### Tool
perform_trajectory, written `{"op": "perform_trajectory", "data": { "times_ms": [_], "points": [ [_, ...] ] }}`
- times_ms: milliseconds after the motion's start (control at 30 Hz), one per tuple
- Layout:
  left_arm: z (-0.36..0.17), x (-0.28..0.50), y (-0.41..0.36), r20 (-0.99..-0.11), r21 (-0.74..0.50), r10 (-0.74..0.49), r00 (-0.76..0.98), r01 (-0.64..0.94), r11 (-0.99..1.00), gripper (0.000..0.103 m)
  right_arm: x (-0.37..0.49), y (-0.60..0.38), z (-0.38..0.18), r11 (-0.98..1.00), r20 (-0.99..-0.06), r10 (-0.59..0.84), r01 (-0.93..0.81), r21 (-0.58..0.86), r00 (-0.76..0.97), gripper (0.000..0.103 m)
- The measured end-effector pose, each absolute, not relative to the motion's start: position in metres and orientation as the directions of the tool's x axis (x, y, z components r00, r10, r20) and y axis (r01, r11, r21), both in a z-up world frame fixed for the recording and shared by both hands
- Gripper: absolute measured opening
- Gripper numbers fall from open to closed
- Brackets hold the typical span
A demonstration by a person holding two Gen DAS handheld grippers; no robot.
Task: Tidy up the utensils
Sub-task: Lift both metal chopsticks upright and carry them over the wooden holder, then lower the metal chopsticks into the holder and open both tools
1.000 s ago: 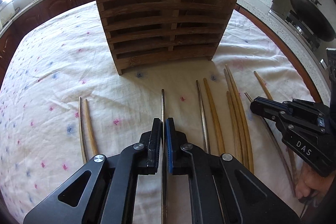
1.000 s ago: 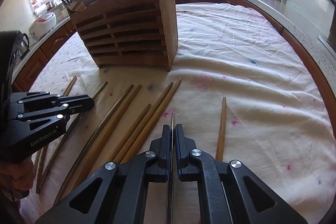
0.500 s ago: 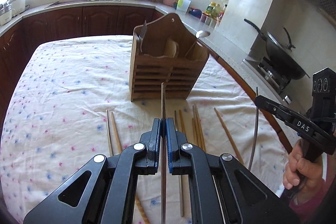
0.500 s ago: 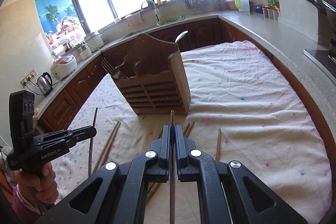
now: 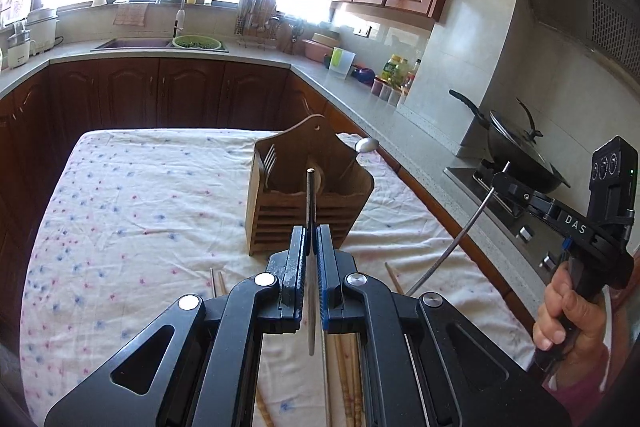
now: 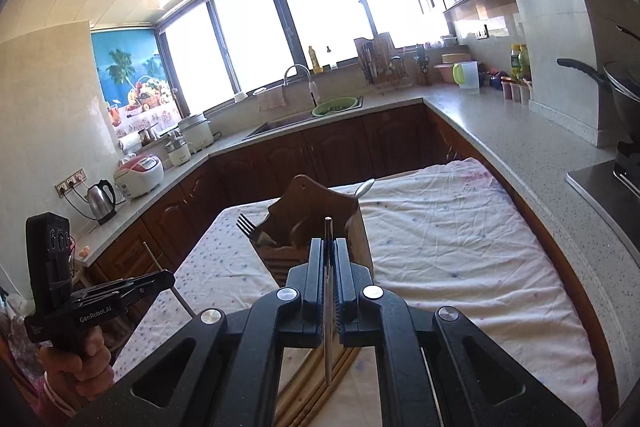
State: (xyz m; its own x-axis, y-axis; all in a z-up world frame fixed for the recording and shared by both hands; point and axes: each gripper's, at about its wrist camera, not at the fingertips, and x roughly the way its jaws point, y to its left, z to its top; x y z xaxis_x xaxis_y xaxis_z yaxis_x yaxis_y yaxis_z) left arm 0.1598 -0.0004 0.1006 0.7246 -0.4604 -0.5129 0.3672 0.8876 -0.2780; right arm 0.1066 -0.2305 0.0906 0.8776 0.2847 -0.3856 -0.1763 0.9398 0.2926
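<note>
A slatted wooden utensil holder (image 5: 304,207) stands on the clothed table; a fork (image 5: 270,159) and a spoon (image 5: 366,145) stick out of it. My left gripper (image 5: 311,233) is shut on a metal chopstick (image 5: 310,199), held high above the table and pointing toward the holder. My right gripper (image 6: 329,247) is shut on another metal chopstick (image 6: 328,227), also raised; it shows in the left wrist view (image 5: 500,183) with its chopstick (image 5: 456,239) hanging down. The holder also shows in the right wrist view (image 6: 316,223). Several wooden chopsticks (image 5: 348,367) lie on the cloth below.
The table has a white flowered cloth (image 5: 140,211). A grey counter (image 5: 404,139) runs along the right, with a wok on the stove (image 5: 516,151). A sink (image 5: 160,43) and dark cabinets (image 5: 168,95) stand beyond the table's far end.
Both grippers have risen from the table, each lifting a metal chopstick off the cloth. The holder now sits farther off and lower in both views.
</note>
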Motion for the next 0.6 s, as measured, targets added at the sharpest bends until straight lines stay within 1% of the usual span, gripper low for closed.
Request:
{"op": "perform_trajectory", "data": {
  "times_ms": [233,433,600],
  "points": [
    [0.131,0.174,-0.003,-0.442,-0.272,-0.463,0.768,0.377,0.886,0.005,0.121,-0.233,0.102,0.933,-0.357,0.297,-0.189,0.306,0.886,0.004],
    [0.167,0.196,-0.005,-0.357,-0.251,-0.438,0.825,0.367,0.896,0.005,0.137,-0.233,0.126,0.934,-0.294,0.285,-0.195,0.300,0.912,0.004],
    [0.184,0.226,-0.001,-0.314,-0.258,-0.406,0.858,0.335,0.906,0.005,0.162,-0.236,0.149,0.936,-0.247,0.263,-0.185,0.300,0.933,0.004]
  ]
}}
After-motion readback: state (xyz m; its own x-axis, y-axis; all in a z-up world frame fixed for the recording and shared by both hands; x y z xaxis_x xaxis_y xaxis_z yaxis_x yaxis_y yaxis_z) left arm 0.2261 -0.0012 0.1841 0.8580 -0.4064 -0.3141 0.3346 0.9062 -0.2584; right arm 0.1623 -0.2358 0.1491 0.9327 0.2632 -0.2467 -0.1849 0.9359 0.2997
